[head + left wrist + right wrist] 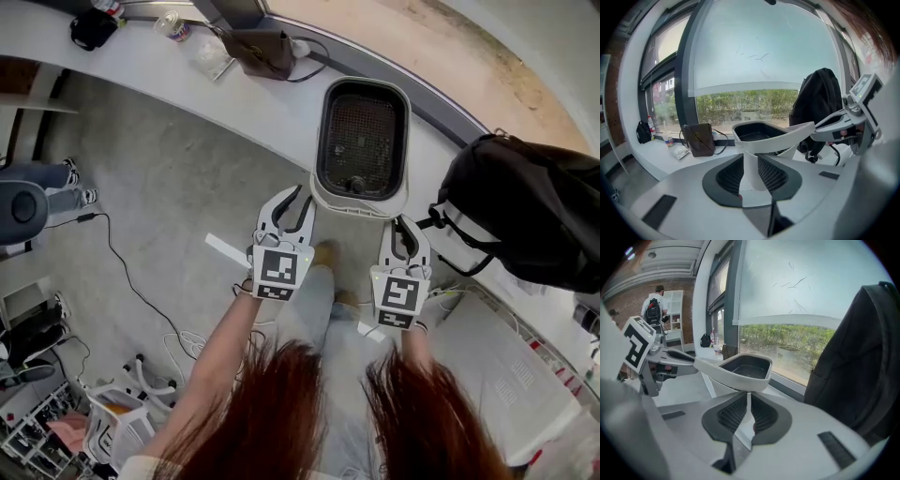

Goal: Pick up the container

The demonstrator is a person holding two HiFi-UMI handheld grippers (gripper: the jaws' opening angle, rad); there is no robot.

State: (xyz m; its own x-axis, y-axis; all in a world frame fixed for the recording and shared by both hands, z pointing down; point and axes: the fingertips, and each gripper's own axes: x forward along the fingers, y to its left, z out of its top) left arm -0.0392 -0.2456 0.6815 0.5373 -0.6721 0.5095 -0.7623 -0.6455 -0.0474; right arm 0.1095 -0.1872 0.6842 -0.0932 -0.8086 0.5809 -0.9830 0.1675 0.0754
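1. Container (pixel 361 203), white with a dark, mesh-floored inside, is sitting open side up in front of you. It is lying over the near edge of the curved white tabletop (pixel 253 108), and its near lip is reaching out past that edge.
2. Your right claw (pixel 749 395) is clenching the container's near-right rim, its pads pressing together on the thin white lip.
3. Your left claw (pixel 750 159) is standing released. Its jaws are spreading apart, with the container's near-left white edge sitting in the gap between them.
4. You are pointing both claws forward and down, side by side, at that same near end, your arms (pixel 220 342) reaching out below them.
5. A black backpack (pixel 525 206) is slumping on the tabletop just right of the container. A brown bag (pixel 262 52) is standing further off to the left, with a small bottle (pixel 176 26) and a black pouch (pixel 94 28) lying beyond it.
6. Behind the tabletop, a window (pixel 750 101) is showing green shrubs under a pale blind (pixel 754 47). Grey floor (pixel 178 197) is spreading out below on the left, with loose cables (pixel 122 272) trailing across it.
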